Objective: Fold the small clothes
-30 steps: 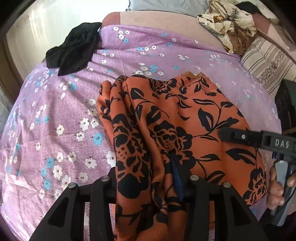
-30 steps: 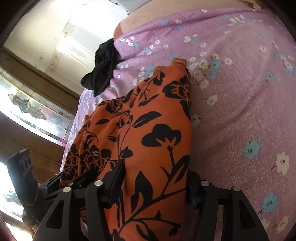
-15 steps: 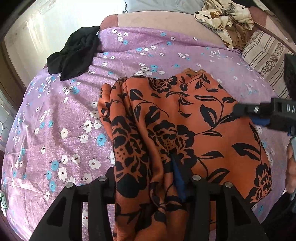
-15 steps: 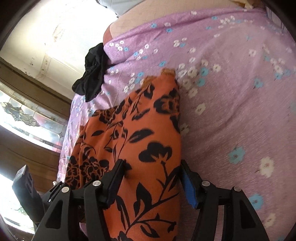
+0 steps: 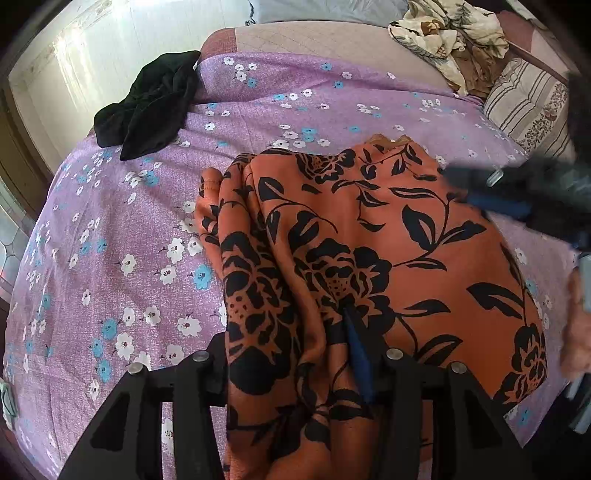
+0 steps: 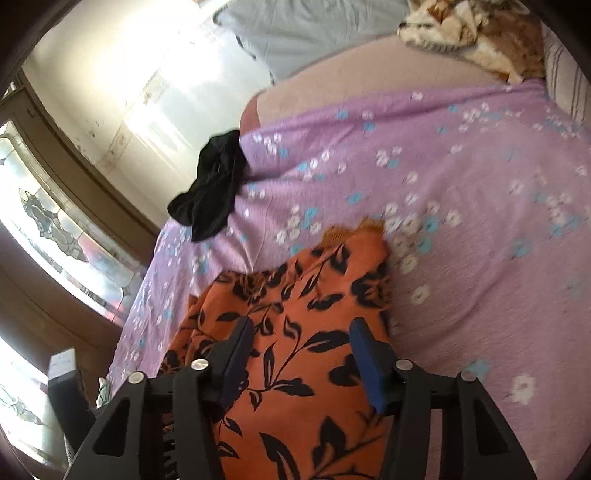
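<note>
An orange garment with black flowers (image 5: 369,229) lies half-folded on the purple flowered bedsheet (image 5: 129,258). My left gripper (image 5: 291,354) has a bunched fold of it between its jaws; they are easing open, and the cloth still fills the gap and drapes over the left finger. In the right wrist view the same garment (image 6: 295,369) lies under my right gripper (image 6: 299,343). Both its blue pads are bare above the cloth and its jaws are closing with nothing pressed between them. The right gripper (image 5: 476,188) shows blurred over the garment's right edge.
A black garment (image 5: 147,103) lies crumpled at the bed's far left edge. A cream patterned cloth (image 5: 450,33) and a striped pillow (image 5: 528,103) sit at the far right. A hand (image 5: 576,332) shows at the right edge. A stained-glass window (image 6: 48,221) stands left of the bed.
My right gripper has lifted off the orange garment, so its pads now show bare above it, and it has tilted up. The left gripper has stayed put with the fold.
</note>
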Tool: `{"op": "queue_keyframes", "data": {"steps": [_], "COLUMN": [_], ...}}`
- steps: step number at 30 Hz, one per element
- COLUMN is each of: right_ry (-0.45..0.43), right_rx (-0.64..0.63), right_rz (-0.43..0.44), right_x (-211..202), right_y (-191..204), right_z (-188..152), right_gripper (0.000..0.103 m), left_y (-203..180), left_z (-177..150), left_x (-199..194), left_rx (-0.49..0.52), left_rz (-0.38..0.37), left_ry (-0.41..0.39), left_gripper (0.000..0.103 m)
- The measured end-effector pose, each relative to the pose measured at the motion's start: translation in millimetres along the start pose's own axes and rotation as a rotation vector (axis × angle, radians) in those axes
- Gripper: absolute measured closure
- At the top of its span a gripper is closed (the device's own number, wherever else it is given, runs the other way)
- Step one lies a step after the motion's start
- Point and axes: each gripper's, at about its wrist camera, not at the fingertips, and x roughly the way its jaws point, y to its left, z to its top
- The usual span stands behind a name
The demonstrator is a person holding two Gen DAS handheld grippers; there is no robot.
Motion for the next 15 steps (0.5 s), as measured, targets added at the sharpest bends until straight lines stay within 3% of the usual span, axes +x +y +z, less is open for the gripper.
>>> {"op": "queue_keyframes", "data": {"steps": [3, 5, 13, 15], "right_ry": [0.111, 0.088, 0.013, -0.001], "right_rx": [0.014, 0.017, 0.002, -0.032], "right_rz": [-0.074, -0.064, 0.01, 0.003], "right_x": [34, 32, -24, -37], "right_y": [-8, -8, 1, 7], "right_z": [-6, -5, -20, -25], "right_gripper": [0.046, 0.046, 0.047, 0.056], "left_y": [0, 0, 4, 4], "left_z": [0, 0, -3, -5], "left_x": [2, 4, 3, 2], "left_rx": [0.006, 0.011, 0.003, 0.006], "left_rz": [0.02, 0.047, 0.051, 0.057], "left_ry": [-0.003, -0.008, -0.013, -0.018], "left_gripper": [0.04, 0.035, 0.034, 0.034]}}
